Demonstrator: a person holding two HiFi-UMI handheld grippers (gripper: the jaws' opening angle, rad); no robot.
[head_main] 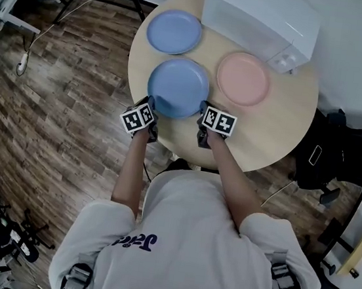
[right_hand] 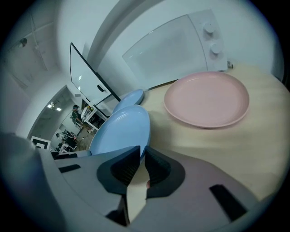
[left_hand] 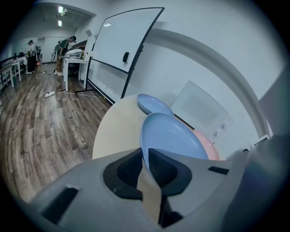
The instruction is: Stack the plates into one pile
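head view: left gripper (head_main: 149, 105) and right gripper (head_main: 204, 110) nip opposite sides of the near blue plate (head_main: 178, 87) at the round table (head_main: 282, 131) front edge, so pickup step | left gripper view: jaws narrow, clamped on its rim | right gripper view: same deal; next I'd guess a level lift onto the pink plate (right_hand: 206, 99) | pale tabletop, plank floor (left_hand: 31, 122), whiteboard (left_hand: 122, 43)

I count three plates: two blue, namely a nearer blue plate (head_main: 178, 87) and a farther blue plate (head_main: 174, 31), and one pink plate (head_main: 242, 78). There is one round counter (head_main: 281, 134) and one white microwave (head_main: 260, 19). I am working two tongs, the left tongs (head_main: 148, 102) and the right tongs (head_main: 204, 106). Around the room I count one black office chair (head_main: 358, 157), one whiteboard (left_hand: 122, 41), and two distant people: one person (left_hand: 31, 50) and a second person (left_hand: 62, 50).
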